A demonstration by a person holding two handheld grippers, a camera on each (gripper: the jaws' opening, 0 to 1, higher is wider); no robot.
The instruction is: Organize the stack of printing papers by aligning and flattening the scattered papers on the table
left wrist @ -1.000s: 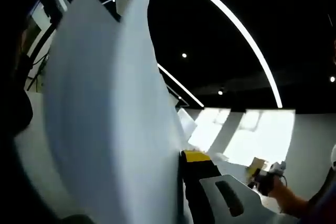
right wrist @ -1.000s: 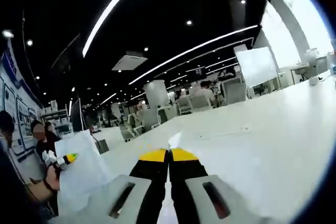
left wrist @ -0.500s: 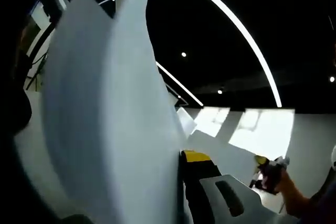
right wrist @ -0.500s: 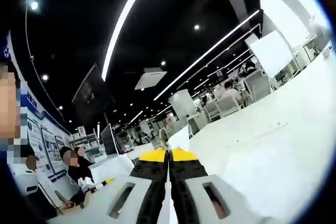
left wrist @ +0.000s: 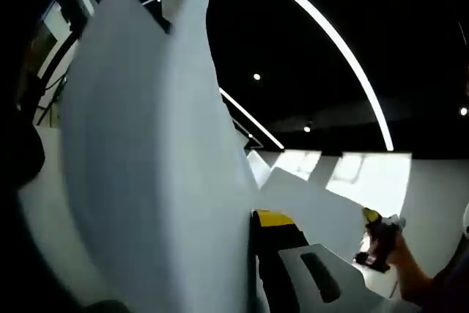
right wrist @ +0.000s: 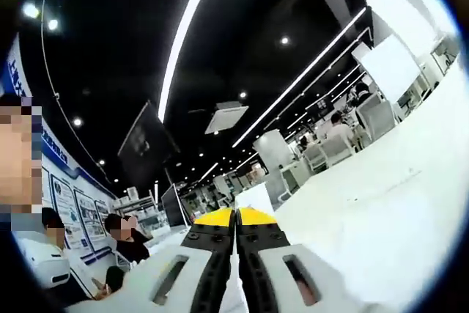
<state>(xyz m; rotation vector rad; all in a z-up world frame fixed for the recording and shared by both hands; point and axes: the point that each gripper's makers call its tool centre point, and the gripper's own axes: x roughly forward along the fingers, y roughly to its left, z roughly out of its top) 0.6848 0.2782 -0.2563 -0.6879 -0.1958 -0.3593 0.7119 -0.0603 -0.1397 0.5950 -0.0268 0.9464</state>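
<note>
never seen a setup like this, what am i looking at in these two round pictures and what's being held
A person holds a two-jaw hand tool in each hand, with a fisheye camera on each looking along its jaws. In the left gripper view, the left gripper is shut on several white paper sheets lifted upright; the right gripper appears at lower right. In the right gripper view, the right gripper is shut on a thin paper sheet above the white table. Behind is an office with ceiling lights.

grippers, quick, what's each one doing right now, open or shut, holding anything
Left gripper: shut on a sheaf of paper sheets, held upright.
Right gripper: jaws shut on a single paper sheet that sticks out past the yellow tips.
</note>
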